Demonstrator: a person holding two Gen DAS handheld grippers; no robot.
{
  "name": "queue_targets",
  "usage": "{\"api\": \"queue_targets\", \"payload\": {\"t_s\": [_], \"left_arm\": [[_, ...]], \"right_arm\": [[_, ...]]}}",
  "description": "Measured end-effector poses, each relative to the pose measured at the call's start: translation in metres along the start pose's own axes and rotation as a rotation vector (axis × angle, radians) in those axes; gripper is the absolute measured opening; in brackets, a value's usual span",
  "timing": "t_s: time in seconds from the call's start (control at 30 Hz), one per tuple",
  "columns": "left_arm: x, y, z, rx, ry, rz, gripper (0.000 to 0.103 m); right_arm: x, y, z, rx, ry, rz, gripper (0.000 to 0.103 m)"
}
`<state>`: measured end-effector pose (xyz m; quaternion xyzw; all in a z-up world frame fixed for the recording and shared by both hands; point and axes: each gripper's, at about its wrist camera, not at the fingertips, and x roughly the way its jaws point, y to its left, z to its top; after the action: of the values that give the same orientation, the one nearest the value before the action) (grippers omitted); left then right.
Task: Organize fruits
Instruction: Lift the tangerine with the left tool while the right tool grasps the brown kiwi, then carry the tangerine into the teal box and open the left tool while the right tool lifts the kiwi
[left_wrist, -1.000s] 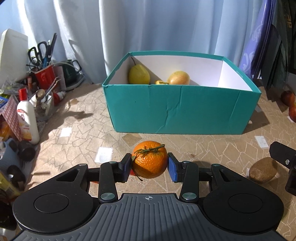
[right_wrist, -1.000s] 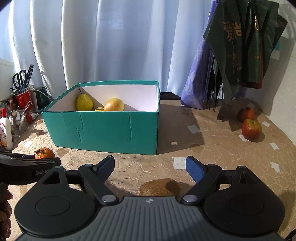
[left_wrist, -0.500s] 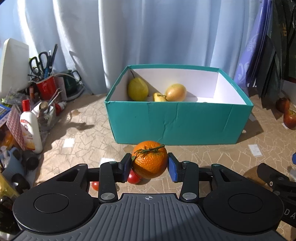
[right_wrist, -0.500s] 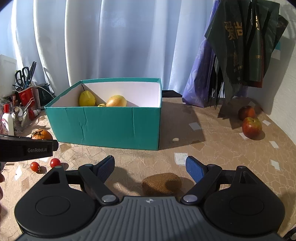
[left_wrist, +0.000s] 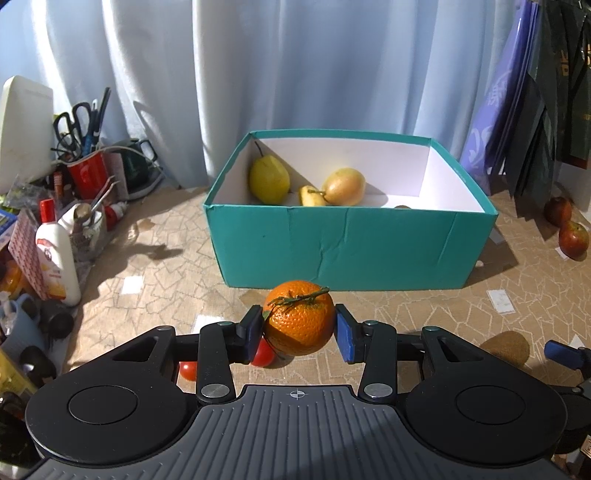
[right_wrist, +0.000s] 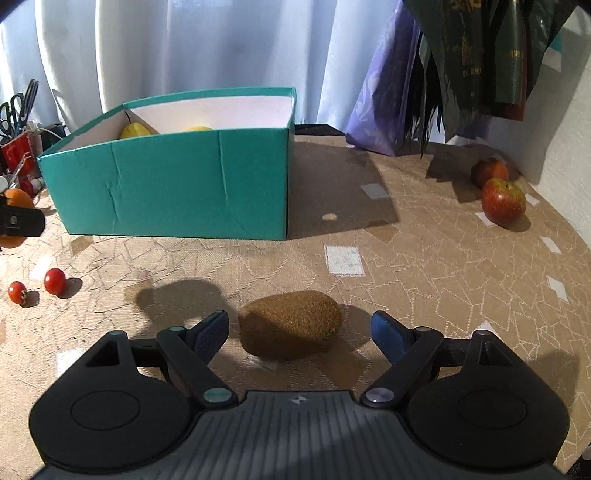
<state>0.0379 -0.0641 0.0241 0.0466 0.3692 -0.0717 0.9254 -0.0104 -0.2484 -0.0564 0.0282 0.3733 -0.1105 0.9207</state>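
The left gripper (left_wrist: 298, 334) had its blue pads clamped on either side of an orange (left_wrist: 299, 317), a green stem lying across the top of the fruit. The orange was held clear of the table (left_wrist: 155, 236), in front of the near wall of the teal box (left_wrist: 347, 247). Just under the left pad sat two cherry tomatoes (right_wrist: 54, 281), partly hidden in that view.

The right gripper (right_wrist: 299, 332) stood with its jaws wide apart, one on each side of a kiwi (right_wrist: 290, 323) that lay on the table; neither pad touched it.

Inside the box, toward its far left corner, rested a pear (left_wrist: 269, 179), a smaller yellow fruit (left_wrist: 312, 195) and a rounder yellow one (left_wrist: 344, 186). Two red apples (right_wrist: 503, 201) sat well apart from the box at the table's right edge, near hanging dark bags (right_wrist: 480, 62). On the left stood a red cup (left_wrist: 86, 175) of scissors and a white bottle (left_wrist: 59, 266). A pale curtain (left_wrist: 295, 62) hung behind everything.
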Motion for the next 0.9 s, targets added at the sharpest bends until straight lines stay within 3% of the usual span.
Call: {"api": "queue_targets", "payload": {"t_s": [0.43,0.53,0.9], "left_arm": [[0.007,0.001,0.002,-0.012,0.03,0.02,0.045],[0.009,0.003,0.002,-0.016,0.035,0.024,0.045],[0.013,0.003,0.004,-0.017,0.048,0.023,0.046]], "right_arm": [[0.028,0.005,0.002,-0.042,0.042,0.028,0.084],[0.032,0.006,0.002,-0.043,0.039,0.033,0.071],[0.033,0.001,0.003,-0.031,0.028,0.054,0.069]]}}
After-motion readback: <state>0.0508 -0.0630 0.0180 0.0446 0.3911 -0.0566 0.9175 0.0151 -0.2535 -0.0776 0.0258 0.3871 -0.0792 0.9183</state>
